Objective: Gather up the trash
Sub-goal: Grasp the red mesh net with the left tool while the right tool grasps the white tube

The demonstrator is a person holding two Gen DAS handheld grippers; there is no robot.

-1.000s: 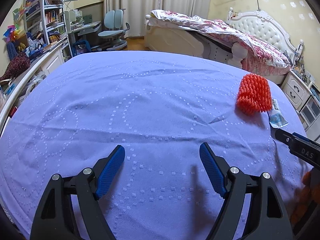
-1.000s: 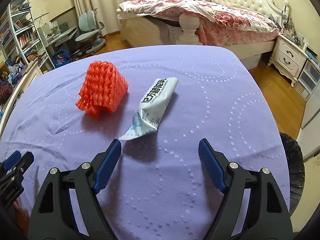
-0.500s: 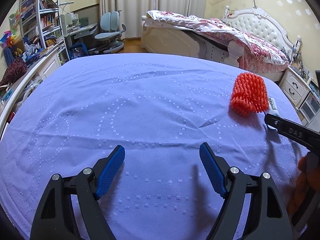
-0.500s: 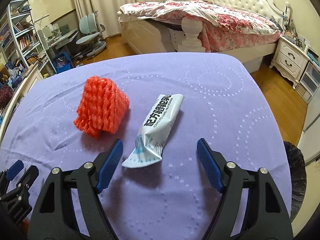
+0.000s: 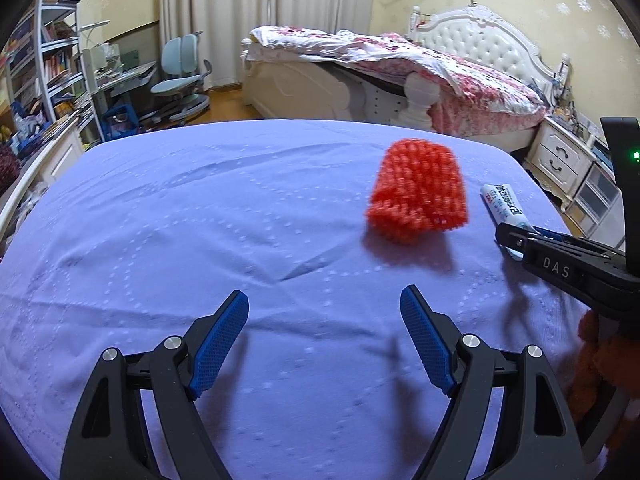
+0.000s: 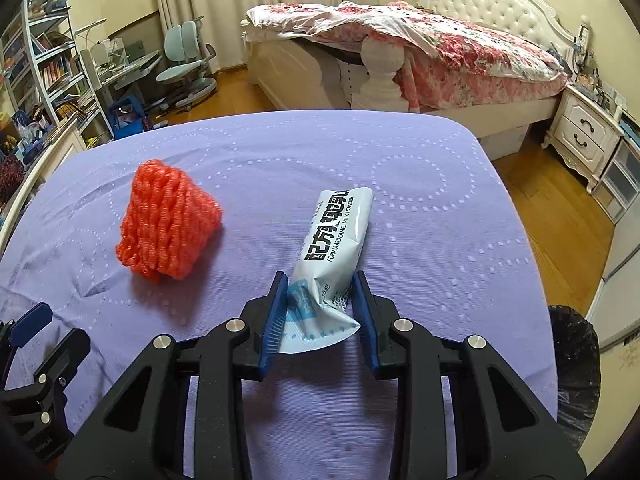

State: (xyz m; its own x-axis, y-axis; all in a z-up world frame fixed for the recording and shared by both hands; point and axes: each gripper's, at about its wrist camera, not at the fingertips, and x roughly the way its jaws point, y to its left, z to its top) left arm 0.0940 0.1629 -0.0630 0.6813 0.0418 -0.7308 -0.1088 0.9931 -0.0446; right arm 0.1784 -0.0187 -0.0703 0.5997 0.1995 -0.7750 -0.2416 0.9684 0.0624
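A white and blue milk powder sachet point(image 6: 336, 240) lies on the purple tablecloth point(image 6: 420, 208); my right gripper point(image 6: 322, 280) has closed its blue pads on the sachet's near end. An orange foam fruit net point(image 6: 168, 226) sits to the sachet's left. In the left wrist view the net point(image 5: 418, 192) lies ahead and to the right of my left gripper point(image 5: 324, 306), which is open and empty over the cloth. The sachet point(image 5: 504, 206) shows there past the net, partly hidden by the right gripper's black finger point(image 5: 560, 256).
A bin with a black bag point(image 6: 574, 368) stands on the floor off the table's right edge. A bed point(image 6: 420, 40) and a white nightstand point(image 6: 584, 128) are beyond the table. Shelves and a desk chair point(image 5: 176, 80) stand at the far left.
My right gripper moved forward and closed from wide open onto the sachet's near end. My left gripper swung right, bringing the orange net closer to its front.
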